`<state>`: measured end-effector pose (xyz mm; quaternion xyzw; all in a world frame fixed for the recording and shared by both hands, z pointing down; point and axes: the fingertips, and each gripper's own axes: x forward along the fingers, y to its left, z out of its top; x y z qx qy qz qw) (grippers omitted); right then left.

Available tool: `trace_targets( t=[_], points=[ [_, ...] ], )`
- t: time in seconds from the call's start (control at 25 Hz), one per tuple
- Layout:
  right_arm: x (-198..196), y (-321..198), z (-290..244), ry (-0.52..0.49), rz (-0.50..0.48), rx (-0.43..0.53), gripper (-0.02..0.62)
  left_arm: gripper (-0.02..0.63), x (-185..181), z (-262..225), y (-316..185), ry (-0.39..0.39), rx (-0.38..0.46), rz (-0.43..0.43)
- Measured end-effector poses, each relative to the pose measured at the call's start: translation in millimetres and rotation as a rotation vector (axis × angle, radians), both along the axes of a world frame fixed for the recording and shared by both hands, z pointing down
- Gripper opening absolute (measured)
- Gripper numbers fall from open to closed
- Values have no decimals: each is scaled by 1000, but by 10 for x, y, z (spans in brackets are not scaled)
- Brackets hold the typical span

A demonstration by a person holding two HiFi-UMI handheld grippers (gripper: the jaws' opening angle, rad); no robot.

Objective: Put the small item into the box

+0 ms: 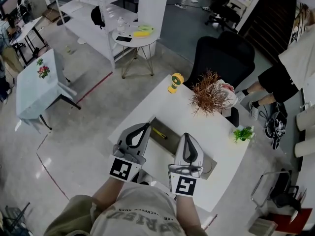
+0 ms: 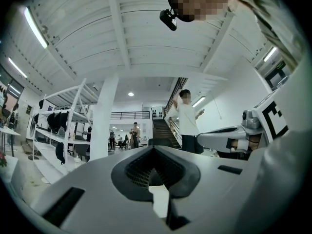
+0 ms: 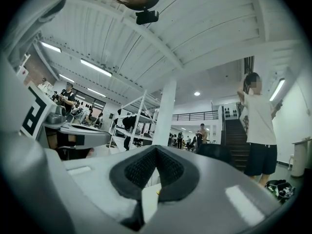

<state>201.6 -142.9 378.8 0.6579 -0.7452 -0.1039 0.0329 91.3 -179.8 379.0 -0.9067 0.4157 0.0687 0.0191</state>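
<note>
An open brown box (image 1: 208,164) lies on the white table (image 1: 147,112), mostly covered by my two grippers. A small yellow item (image 1: 158,132) lies inside it at the far left end. My left gripper (image 1: 146,126) hovers over the box's left part, shut and empty, its tip just left of the yellow item. The right gripper (image 1: 187,136) is held beside it over the box's middle, also shut with nothing in it. In the left gripper view the jaws (image 2: 155,149) meet, pointing out level across the room. The right gripper view shows the same closed jaws (image 3: 155,149).
On the table's far side stand a yellow figure (image 1: 174,82), a dried brown plant (image 1: 209,95) and a small green plant (image 1: 243,132). A black office chair (image 1: 224,58) is behind the table. A person (image 1: 278,80) stands at the right.
</note>
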Motion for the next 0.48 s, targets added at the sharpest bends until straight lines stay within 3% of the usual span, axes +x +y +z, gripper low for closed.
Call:
trace_targets(
  t=[0.2, 0.48],
  points=[
    [26, 12, 61, -5, 11, -35, -2, 9, 1, 17, 3, -1, -9, -3],
    [-9, 2, 0, -7, -4, -3, -2, 9, 1, 10, 2, 0, -6, -2]
  ],
)
